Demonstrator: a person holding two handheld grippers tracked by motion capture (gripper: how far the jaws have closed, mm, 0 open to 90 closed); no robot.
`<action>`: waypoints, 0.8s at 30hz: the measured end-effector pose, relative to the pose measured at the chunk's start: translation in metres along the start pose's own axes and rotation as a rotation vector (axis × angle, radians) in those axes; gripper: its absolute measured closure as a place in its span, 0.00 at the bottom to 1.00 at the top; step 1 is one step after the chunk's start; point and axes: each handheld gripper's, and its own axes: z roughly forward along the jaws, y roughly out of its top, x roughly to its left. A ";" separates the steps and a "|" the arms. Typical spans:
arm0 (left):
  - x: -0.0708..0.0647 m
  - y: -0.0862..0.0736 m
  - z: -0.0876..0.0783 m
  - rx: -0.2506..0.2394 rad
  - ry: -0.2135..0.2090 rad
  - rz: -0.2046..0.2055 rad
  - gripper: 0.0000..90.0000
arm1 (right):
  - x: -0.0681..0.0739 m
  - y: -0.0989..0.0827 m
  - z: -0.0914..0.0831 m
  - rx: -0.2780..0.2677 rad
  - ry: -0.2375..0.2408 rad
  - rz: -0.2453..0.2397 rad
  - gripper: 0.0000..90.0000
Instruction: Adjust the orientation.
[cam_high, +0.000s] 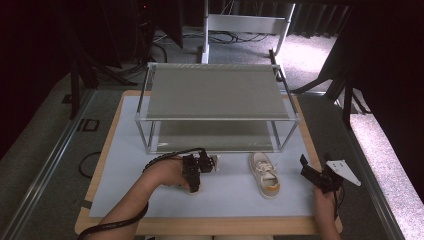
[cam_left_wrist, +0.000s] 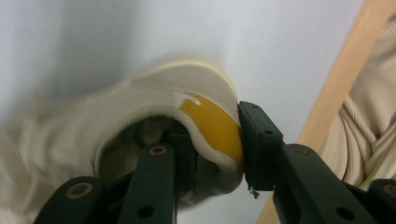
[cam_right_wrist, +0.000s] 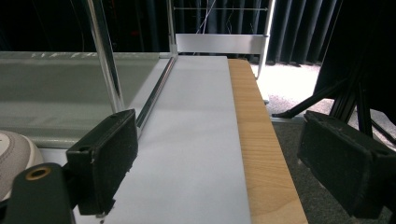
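A cream sneaker with an orange heel patch (cam_left_wrist: 212, 123) lies on the white mat, heel toward the camera in the left gripper view. My left gripper (cam_left_wrist: 217, 140) is shut on its heel collar, with one jaw inside the shoe and the other on the orange patch. From above, that gripper (cam_high: 194, 180) is at the mat's front middle, hiding most of its shoe. A second matching sneaker (cam_high: 263, 175) lies a little to the right, toe toward the rack; its toe (cam_right_wrist: 14, 156) shows in the right gripper view. My right gripper (cam_high: 320, 177) (cam_right_wrist: 219, 163) hovers open and holds nothing at the mat's right edge.
A two-tier metal rack (cam_high: 217, 92) with grey shelves stands at the back of the white mat (cam_high: 125, 165); its front post (cam_right_wrist: 105, 56) is just ahead of my right gripper. The wooden table edge (cam_right_wrist: 254, 140) runs along the right. The person's beige sleeve (cam_left_wrist: 369, 135) is near the front edge.
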 end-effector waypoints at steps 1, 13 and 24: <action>0.000 0.000 0.000 0.000 0.000 0.000 0.78 | 0.000 0.000 0.000 0.000 0.000 0.000 0.13; -0.033 0.002 -0.010 -0.035 0.037 0.316 0.82 | 0.000 0.000 0.000 -0.001 0.000 -0.001 0.13; -0.033 0.006 0.005 -0.036 0.048 0.328 0.79 | 0.001 0.000 0.000 0.002 -0.003 -0.006 0.13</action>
